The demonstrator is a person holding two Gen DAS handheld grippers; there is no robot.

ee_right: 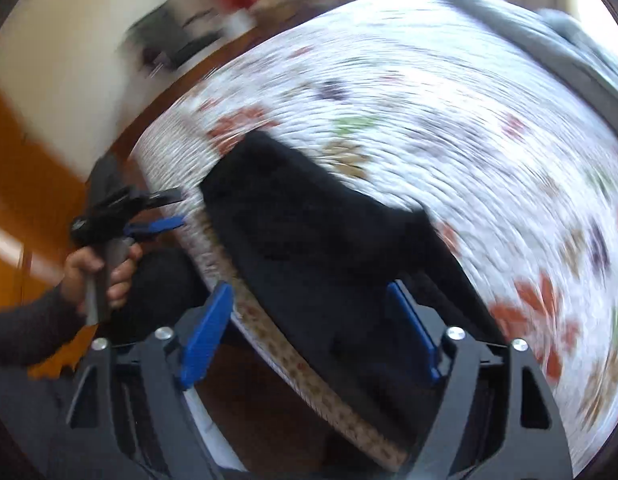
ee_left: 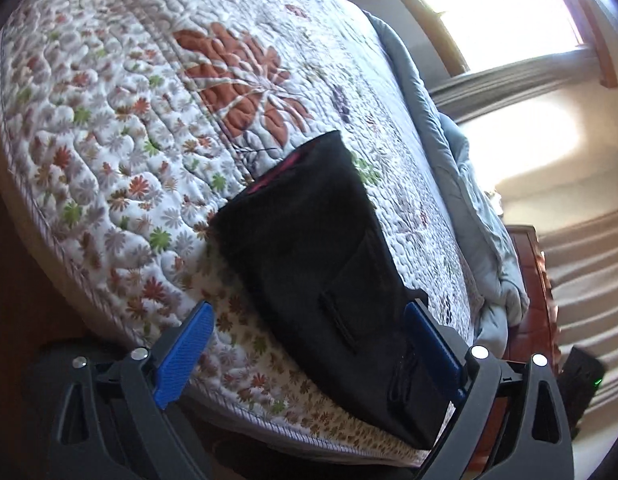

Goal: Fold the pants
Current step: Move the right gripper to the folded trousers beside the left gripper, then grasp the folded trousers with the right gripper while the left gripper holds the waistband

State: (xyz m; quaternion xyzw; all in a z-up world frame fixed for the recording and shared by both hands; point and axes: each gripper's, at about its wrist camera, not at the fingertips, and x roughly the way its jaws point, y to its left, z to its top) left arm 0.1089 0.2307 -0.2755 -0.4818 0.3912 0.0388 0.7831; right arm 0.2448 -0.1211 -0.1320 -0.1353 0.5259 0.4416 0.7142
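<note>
The pants (ee_left: 325,272), black and already folded into a narrow stack, lie near the bed's edge, with the left gripper (ee_left: 309,356) held just before their near end, jaws spread wide and holding nothing; its blue pads (ee_left: 185,354) frame the cloth without touching it, as far as the left wrist view shows. The right gripper (ee_right: 313,340) is likewise wide open and empty, hanging over the same stack from the other side, though that view is heavily smeared by motion, so fine contact cannot be judged. In it the left gripper (ee_right: 149,212) appears off the bed's side, gripped by the person's hand (ee_right: 105,276). The main risk is a sweeping jaw catching an upper layer and dragging the fold open, or nudging the stack over the quilt's piped edge (ee_left: 277,420), which runs just beneath its near end. The quilt (ee_left: 121,128) offers broad free surface beyond the pants; a grey blanket (ee_left: 469,208) bunches along the far side, well apart, so pushing inward looks safer than pulling outward.
</note>
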